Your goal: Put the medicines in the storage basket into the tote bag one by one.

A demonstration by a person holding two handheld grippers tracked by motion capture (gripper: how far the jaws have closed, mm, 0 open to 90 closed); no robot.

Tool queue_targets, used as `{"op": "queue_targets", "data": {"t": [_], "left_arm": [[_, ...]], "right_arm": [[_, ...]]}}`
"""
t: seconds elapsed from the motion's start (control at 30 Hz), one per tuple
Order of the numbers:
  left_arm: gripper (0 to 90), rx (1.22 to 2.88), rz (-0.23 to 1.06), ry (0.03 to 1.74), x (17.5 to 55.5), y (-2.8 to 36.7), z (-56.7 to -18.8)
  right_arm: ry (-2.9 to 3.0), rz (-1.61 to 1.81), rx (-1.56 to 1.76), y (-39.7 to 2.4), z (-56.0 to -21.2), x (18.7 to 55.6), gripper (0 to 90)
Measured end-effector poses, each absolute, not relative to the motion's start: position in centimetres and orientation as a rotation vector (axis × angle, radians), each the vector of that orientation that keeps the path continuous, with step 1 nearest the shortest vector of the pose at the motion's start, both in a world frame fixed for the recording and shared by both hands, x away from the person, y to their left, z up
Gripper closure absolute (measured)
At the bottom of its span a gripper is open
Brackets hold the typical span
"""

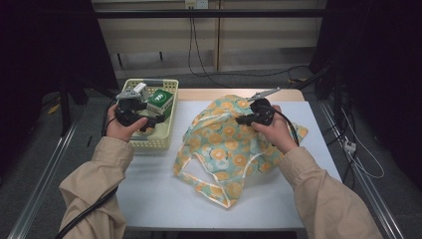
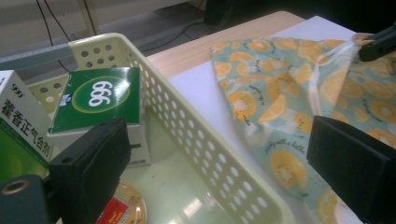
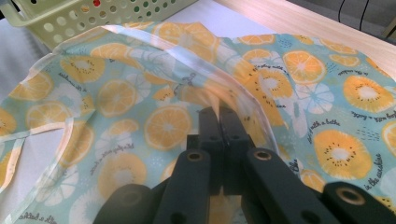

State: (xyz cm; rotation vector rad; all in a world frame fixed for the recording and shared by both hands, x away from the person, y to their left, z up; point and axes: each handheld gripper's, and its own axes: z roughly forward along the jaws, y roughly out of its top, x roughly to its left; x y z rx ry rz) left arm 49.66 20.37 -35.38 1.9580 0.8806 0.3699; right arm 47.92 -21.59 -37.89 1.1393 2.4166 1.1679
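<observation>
While the person's sleeves are coming in from the near edge, the fruit-print cloth bag (image 1: 229, 144) is lying rumpled across the white table (image 1: 154, 194), its handle loops trailing toward the near side. Farther up, the right gripper (image 1: 240, 119) is pinching the bag's upper hem, jaws pressed together on the fabric. Over at the left, the left gripper (image 1: 144, 118) is hovering with jaws spread wide and empty above the pale yellow basket (image 1: 166, 132), where a green box (image 1: 160, 101) is sitting toward its far end.
</observation>
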Motion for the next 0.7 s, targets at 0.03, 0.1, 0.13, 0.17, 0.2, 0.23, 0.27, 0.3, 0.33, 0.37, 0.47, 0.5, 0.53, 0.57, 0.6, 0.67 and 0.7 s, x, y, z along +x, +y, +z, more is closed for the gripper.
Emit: {"op": "queue_targets", "data": {"t": [0.03, 0.1, 0.13, 0.17, 0.2, 0.23, 0.27, 0.3, 0.33, 0.37, 0.47, 0.5, 0.53, 0.57, 0.6, 0.67, 0.7], "left_arm": [[6.5, 1.963, 0.380, 0.884, 49.9, 20.6, -35.4], [6.4, 1.973, 0.384, 0.893, 50.4, 20.8, -35.5], [6.7, 1.974, 0.386, 0.895, 50.6, 20.9, -35.5], [6.8, 1.973, 0.386, 0.897, 50.8, 21.0, -35.5], [6.8, 1.975, 0.393, 0.897, 51.1, 21.1, -35.5], [6.8, 1.984, 0.400, 0.898, 51.3, 21.2, -35.6], [6.8, 1.992, 0.408, 0.900, 51.5, 21.3, -35.7], [6.8, 1.989, 0.409, 0.899, 51.8, 21.4, -35.8], [6.8, 1.987, 0.402, 0.901, 52.0, 21.5, -36.0], [6.9, 1.991, 0.397, 0.902, 52.2, 21.6, -36.2], [7.0, 2.018, 0.385, 0.895, 52.9, 21.8, -37.1], [7.3, 2.026, 0.381, 0.901, 53.2, 21.9, -37.3], [7.5, 2.040, 0.380, 0.900, 53.4, 21.9, -37.5], [7.5, 2.046, 0.382, 0.909, 53.7, 21.9, -37.7], [7.6, 2.058, 0.377, 0.912, 53.9, 21.8, -37.9], [7.8, 2.106, 0.399, 0.907, 54.3, 21.6, -38.2], [8.1, 2.124, 0.373, 0.899, 54.6, 21.6, -38.3]], "right_arm": [[2.419, 1.167, 1.140, -21.6, -37.9, 47.9, 90.0], [2.423, 1.160, 1.135, -21.6, -37.9, 47.9, 90.0], [2.423, 1.160, 1.132, -21.6, -37.9, 47.9, 90.0], [2.423, 1.165, 1.129, -21.6, -37.8, 47.8, 90.0], [2.423, 1.167, 1.130, -21.5, -37.8, 47.8, 90.0], [2.424, 1.167, 1.126, -21.5, -37.8, 47.8, 90.0], [2.425, 1.168, 1.127, -21.5, -37.8, 47.8, 90.0], [2.427, 1.166, 1.125, -21.5, -37.8, 47.8, 90.0], [2.426, 1.168, 1.126, -21.5, -37.8, 47.8, 90.0], [2.425, 1.172, 1.127, -21.4, -37.8, 47.8, 90.0], [2.424, 1.174, 1.126, -21.4, -37.7, 47.8, 90.0], [2.423, 1.175, 1.125, -21.4, -37.7, 47.8, 90.0], [2.423, 1.175, 1.125, -21.4, -37.7, 47.7, 90.0], [2.422, 1.175, 1.125, -21.4, -37.7, 47.7, 90.0], [2.421, 1.178, 1.126, -21.4, -37.7, 47.7, 90.0], [2.420, 1.176, 1.129, -21.4, -37.7, 47.7, 90.0], [2.421, 1.177, 1.128, -21.5, -37.7, 47.7, 90.0]]}}
